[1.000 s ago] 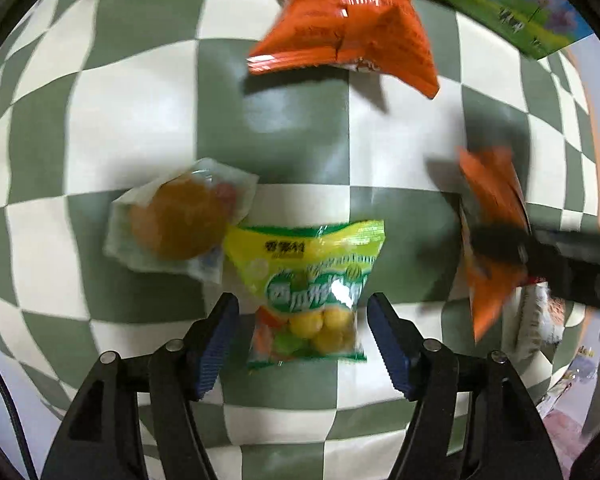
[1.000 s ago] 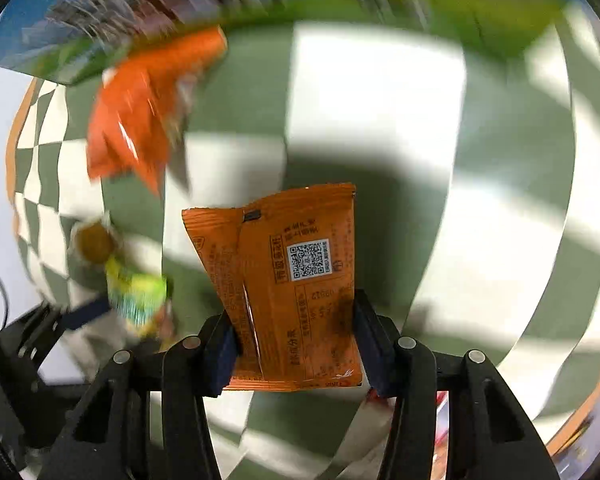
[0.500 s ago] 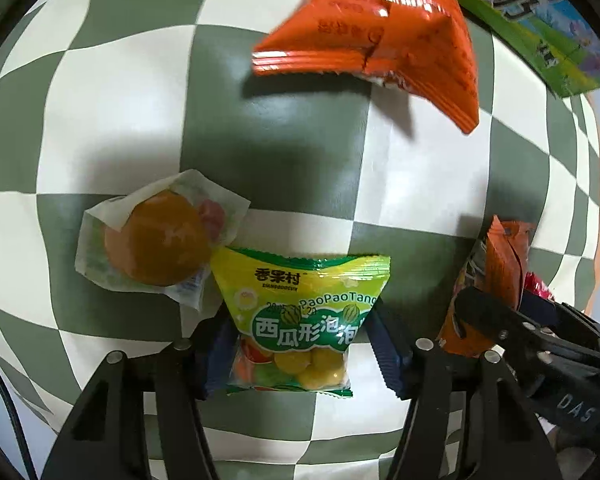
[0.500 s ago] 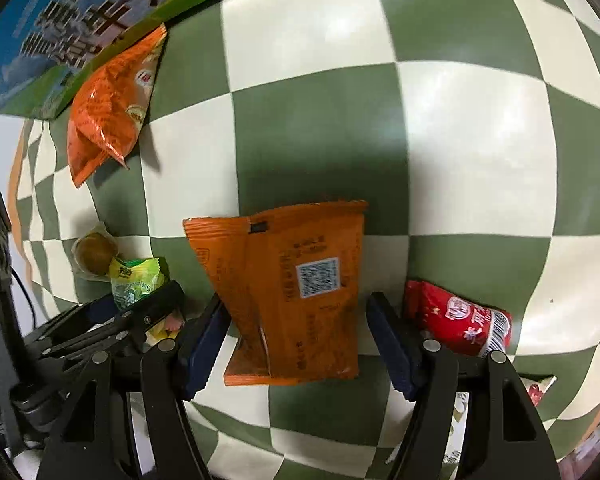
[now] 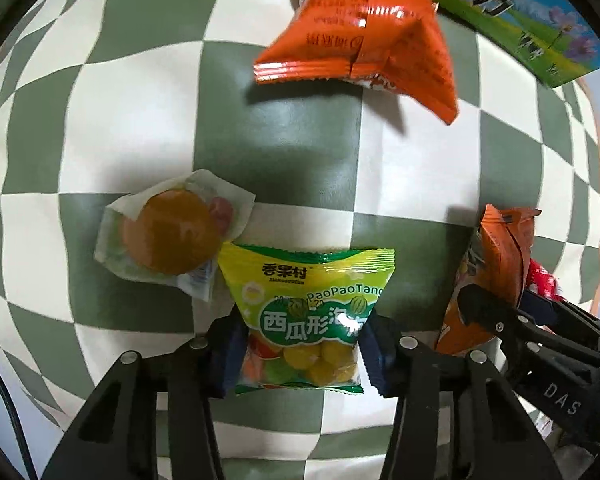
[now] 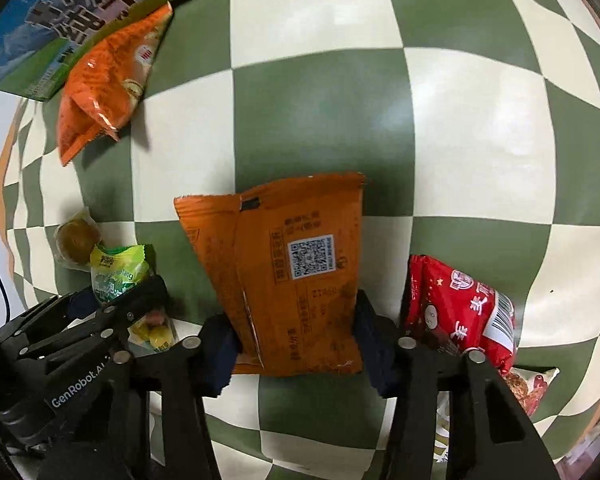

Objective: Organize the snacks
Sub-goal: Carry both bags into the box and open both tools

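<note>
My left gripper (image 5: 300, 354) is shut on a yellow-green candy bag (image 5: 306, 312), its pads pressing both sides. The bag also shows in the right wrist view (image 6: 114, 274). My right gripper (image 6: 296, 344) is shut on a flat orange snack packet (image 6: 288, 268), held by its sides; the packet shows edge-on in the left wrist view (image 5: 496, 272). A round orange-brown pastry in a clear wrapper (image 5: 168, 230) touches the candy bag's upper left corner. A puffy orange snack bag (image 5: 368, 32) lies at the far side of the checkered cloth (image 5: 276, 136).
A red snack packet (image 6: 460, 308) lies just right of my right gripper, with more packets behind it. A blue-green printed carton (image 6: 60, 28) lies along the cloth's far edge, touching the puffy orange bag (image 6: 108, 76). The cloth's edge runs at the far right (image 5: 598, 184).
My left gripper moved forward and closed on the candy bag. My right gripper brought the orange packet down next to the red packet, opened briefly, and grips it again.
</note>
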Available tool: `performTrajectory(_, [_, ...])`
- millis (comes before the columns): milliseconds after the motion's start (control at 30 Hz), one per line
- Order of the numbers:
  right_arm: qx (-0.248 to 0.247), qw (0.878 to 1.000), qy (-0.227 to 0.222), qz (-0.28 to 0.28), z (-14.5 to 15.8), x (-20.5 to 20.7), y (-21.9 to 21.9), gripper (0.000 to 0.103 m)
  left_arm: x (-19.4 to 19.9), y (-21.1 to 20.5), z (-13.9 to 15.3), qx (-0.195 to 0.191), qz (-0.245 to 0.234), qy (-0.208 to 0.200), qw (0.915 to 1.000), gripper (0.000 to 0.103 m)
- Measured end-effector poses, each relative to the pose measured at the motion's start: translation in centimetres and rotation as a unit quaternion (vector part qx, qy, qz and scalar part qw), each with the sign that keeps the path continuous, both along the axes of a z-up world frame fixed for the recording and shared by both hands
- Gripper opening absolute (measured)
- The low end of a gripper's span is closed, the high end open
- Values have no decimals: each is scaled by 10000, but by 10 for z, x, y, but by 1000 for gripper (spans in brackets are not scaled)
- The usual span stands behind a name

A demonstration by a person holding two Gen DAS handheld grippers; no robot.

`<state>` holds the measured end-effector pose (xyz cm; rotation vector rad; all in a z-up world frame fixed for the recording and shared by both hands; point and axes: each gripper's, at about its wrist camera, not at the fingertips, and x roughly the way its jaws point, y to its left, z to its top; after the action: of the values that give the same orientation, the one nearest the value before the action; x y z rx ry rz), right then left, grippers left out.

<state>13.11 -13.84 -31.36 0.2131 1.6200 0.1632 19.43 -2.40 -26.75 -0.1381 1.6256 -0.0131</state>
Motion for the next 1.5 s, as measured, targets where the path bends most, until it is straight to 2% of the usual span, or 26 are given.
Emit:
performTrajectory(100, [157, 9998, -83, -40, 15, -2, -3, 52, -5, 1, 19, -101, -20, -132, 9999, 46])
performTrajectory(200, [320, 9992, -253, -53, 38, -3, -7, 52, -8, 3, 52, -308, 19, -345, 9989, 46])
performTrajectory(333, [606, 9966, -547, -46, 79, -6, -23, 52, 2, 6, 111, -680, 96, -767, 9947, 46])
performTrajectory(433, [888, 9916, -934, -97, 132, 3, -31, 52, 26, 5, 161, -893, 70, -1215, 9885, 46])
performTrajectory(467, [943, 9898, -1061, -97, 152, 7, -48, 52, 36, 10, 171, -936, 43, -1326, 9867, 46])
performTrajectory(567, [1092, 9816, -1562, -143, 204, 31, -60, 52, 65, 13, 208, -973, 3, -1742, 9799, 46])
performTrajectory(633, [1122, 9764, -1835, -184, 234, 56, -69, 52, 91, 16, 224, -910, 8, -1937, 9768, 46])
performTrajectory(733, [945, 9720, -2139, -253, 260, 95, -73, 52, 130, 24, 228, -790, 33, -2006, 9765, 47])
performTrajectory(833, [717, 9725, -2194, -309, 265, 138, -73, 52, 160, 37, 221, -647, 76, -1845, 9807, 47])
performTrajectory(933, [496, 9756, -2119, -294, 254, 168, -75, 52, 191, 46, 200, -448, 122, -1591, 9862, 47])
performTrajectory(1200, [207, 9836, -1758, -351, 207, 207, -73, 52, 230, 60, 144, -113, 176, -964, 9951, 47])
performTrajectory(1333, [125, 9874, -1526, -402, 178, 218, -72, 54, 239, 62, 120, -144, 211, -523, 9983, 52])
performTrajectory(1367, [108, 9891, -1407, -421, 174, 217, -72, 63, 239, 62, 118, -149, 218, -505, 9984, 59])
performTrajectory(1400, [76, 9912, -1243, -438, 167, 218, -71, 85, 239, 62, 117, -122, 216, -552, 9982, 71])
performTrajectory(1433, [-5, 9924, -1150, -445, 161, 218, -71, 98, 238, 62, 117, -50, 225, -631, 9977, 78])
performTrajectory(1467, [-56, 9926, -1137, -427, 161, 217, -69, 98, 237, 62, 118, -52, 221, -674, 9975, 86])
performTrajectory(1500, [-104, 9926, -1146, -402, 160, 216, -68, 98, 236, 62, 118, -107, 213, -705, 9972, 87])
